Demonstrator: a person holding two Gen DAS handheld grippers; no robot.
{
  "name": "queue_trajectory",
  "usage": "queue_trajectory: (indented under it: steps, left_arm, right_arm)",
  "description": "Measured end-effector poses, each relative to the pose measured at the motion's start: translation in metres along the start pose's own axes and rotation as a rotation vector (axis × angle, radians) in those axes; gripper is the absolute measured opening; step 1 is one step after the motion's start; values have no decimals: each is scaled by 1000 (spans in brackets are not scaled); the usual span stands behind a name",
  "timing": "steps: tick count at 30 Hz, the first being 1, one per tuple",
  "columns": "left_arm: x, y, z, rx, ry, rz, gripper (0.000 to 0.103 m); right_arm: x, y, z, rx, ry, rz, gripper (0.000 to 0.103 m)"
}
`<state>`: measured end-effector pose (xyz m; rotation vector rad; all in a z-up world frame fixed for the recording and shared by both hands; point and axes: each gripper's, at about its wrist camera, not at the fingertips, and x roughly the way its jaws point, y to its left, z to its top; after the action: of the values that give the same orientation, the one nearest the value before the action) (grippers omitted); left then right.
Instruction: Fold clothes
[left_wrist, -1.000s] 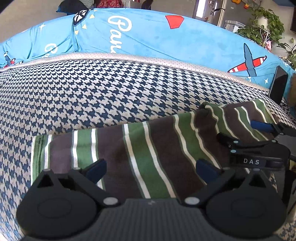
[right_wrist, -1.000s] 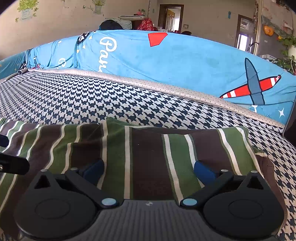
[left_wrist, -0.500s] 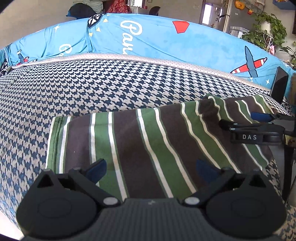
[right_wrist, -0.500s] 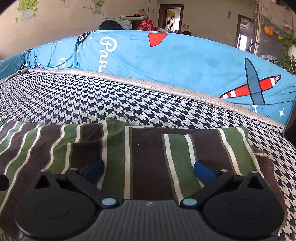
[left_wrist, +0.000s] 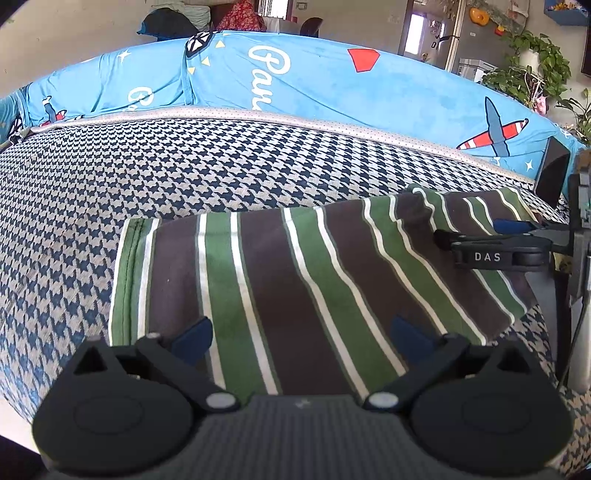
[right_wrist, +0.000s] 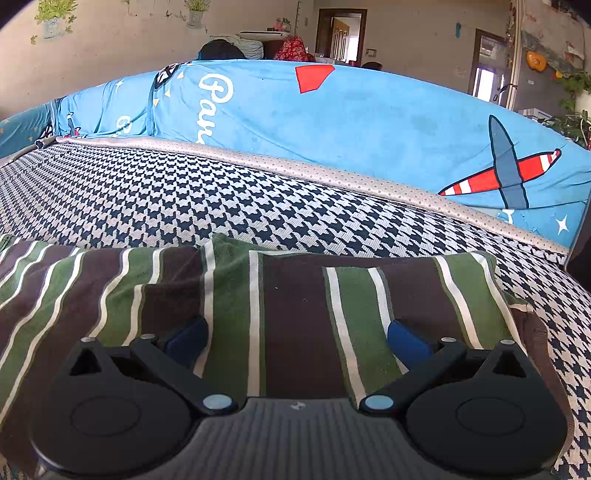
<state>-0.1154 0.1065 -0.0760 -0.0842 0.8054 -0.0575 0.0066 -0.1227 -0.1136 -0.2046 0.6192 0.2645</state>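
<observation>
Left wrist view shows the striped garment (left_wrist: 295, 280) lying flat on the houndstooth sofa seat (left_wrist: 184, 177), directly beneath the spread left tongs (left_wrist: 301, 334). The right tongs (right_wrist: 297, 338), also spread, hover over its other end, seemingly without touching.

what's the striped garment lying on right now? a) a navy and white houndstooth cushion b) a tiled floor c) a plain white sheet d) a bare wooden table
a: in both wrist views the green, brown and white striped garment lies flat on the navy and white houndstooth cushion, with the blue printed backrest cover rising behind it.
</observation>
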Motion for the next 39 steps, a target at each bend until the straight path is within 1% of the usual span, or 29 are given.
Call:
queue_trajectory:
  steps: [8, 11, 17, 23, 29, 33, 39]
  left_arm:
    - [-3, -3, -6, 18, 15, 10, 103]
    - [-4, -4, -7, 19, 32, 29, 103]
    - [-2, -2, -9, 26, 70, 42, 103]
    - [-3, 2, -14, 21, 99, 42, 103]
    - [-13, 8, -20, 13, 89, 39, 103]
    - [-20, 22, -22, -34, 69, 30, 103]
    - [-21, 44, -20, -114, 63, 78, 103]
  right_arm:
    - [0, 0, 0, 0, 0, 0, 103]
    - [0, 0, 0, 0, 0, 0, 103]
    - [0, 0, 0, 0, 0, 0, 103]
    - [0, 0, 0, 0, 0, 0, 103]
    - [0, 0, 0, 0, 0, 0, 103]
    - [0, 0, 0, 0, 0, 0, 103]
    - [0, 0, 0, 0, 0, 0, 103]
